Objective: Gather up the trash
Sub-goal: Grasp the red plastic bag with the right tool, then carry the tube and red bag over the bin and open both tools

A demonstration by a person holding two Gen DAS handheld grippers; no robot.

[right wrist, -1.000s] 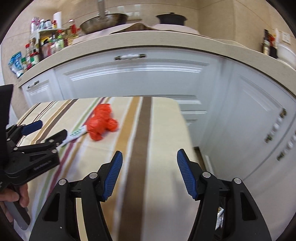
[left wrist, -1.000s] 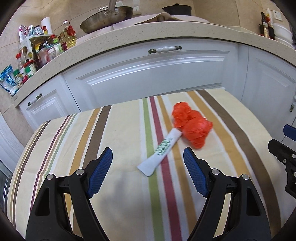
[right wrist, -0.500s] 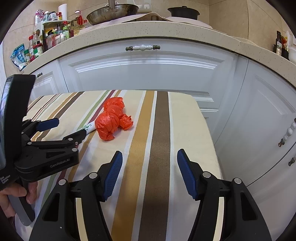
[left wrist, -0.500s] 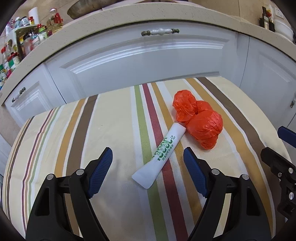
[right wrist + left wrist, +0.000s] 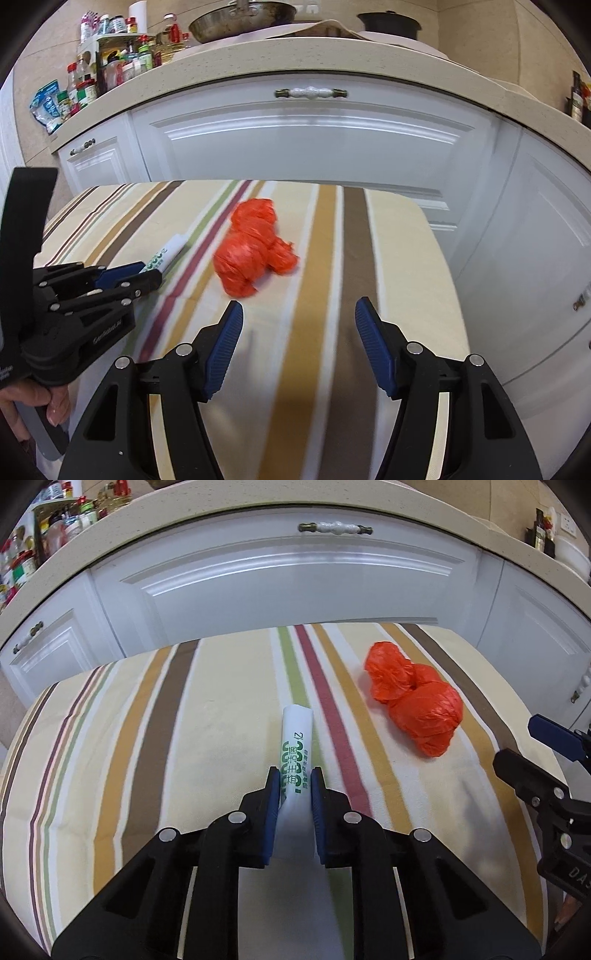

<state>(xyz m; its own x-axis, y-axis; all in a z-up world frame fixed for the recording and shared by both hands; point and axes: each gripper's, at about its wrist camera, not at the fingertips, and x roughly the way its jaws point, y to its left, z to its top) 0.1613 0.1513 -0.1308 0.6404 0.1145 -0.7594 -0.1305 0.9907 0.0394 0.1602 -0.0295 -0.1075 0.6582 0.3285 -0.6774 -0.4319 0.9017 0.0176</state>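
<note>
Clamping: left gripper [image 5: 294, 780] closed on white tube [image 5: 296, 738], pads at printed midsection; tube's long axis runs straight ahead along fingers, over striped cloth [image 5: 147, 738]. Right gripper [image 5: 299, 325] spread wide, empty. Orange bag bundle [image 5: 255, 254] on cloth, ahead and slightly left of right gripper, nearer it than left.
</note>
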